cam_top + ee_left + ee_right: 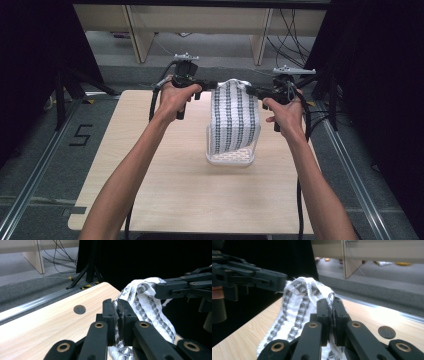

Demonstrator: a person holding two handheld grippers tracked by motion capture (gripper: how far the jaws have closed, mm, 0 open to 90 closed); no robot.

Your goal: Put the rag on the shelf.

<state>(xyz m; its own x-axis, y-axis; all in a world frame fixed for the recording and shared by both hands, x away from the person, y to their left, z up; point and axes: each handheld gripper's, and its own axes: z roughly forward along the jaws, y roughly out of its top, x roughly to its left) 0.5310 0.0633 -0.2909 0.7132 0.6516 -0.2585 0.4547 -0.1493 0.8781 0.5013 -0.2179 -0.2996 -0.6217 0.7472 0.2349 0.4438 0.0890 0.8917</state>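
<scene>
The high view looked forward and down over the table (165,195); both gripper views sat close, sharing the patterned cloth (147,302).

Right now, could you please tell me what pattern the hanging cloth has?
The cloth is white with dark geometric stripes running lengthwise; the high view shows it best.

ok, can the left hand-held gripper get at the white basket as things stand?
Probably not right away: the left hand-held gripper is shut on the patterned cloth, which hangs over the white basket and hides most of it. Only the bare table lies between them.
</scene>
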